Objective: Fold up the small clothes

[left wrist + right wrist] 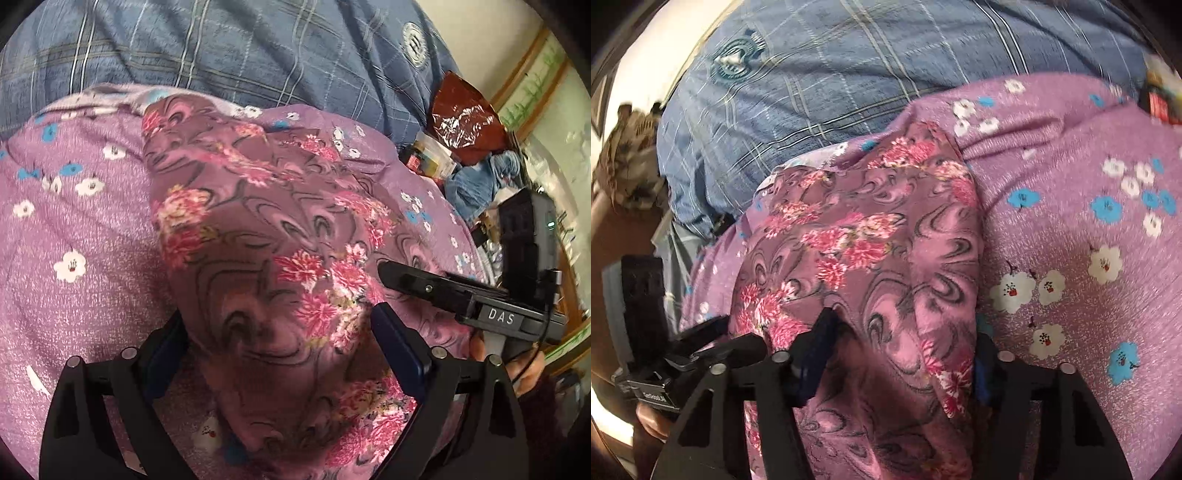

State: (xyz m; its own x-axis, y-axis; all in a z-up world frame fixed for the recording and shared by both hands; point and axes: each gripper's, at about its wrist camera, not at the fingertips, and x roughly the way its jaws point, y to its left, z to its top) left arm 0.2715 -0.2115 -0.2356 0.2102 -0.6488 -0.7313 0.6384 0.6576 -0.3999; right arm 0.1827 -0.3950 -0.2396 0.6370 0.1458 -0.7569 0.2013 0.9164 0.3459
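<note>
On the purple sheet (pixel 1089 229), below the blue pillow (pixel 849 66), the garment (pixel 871 258) lies partly folded into a lengthwise strip, both grippers (pixel 277 328) (pixel 905 339) spread apart astride it, gripping nothing; cross-folds likely remain.

- Premises: a lived-in home, most likely a bedroom.
- Work surface: soft bedding, a purple flowered quilt (pixel 74 206), with a blue plaid cover (pixel 229 44) on its far side.
- Far right: household clutter, including a red plastic bag (pixel 463 118), crumpled blue cloth (pixel 480 181) and small packets (pixel 430 155).
</note>
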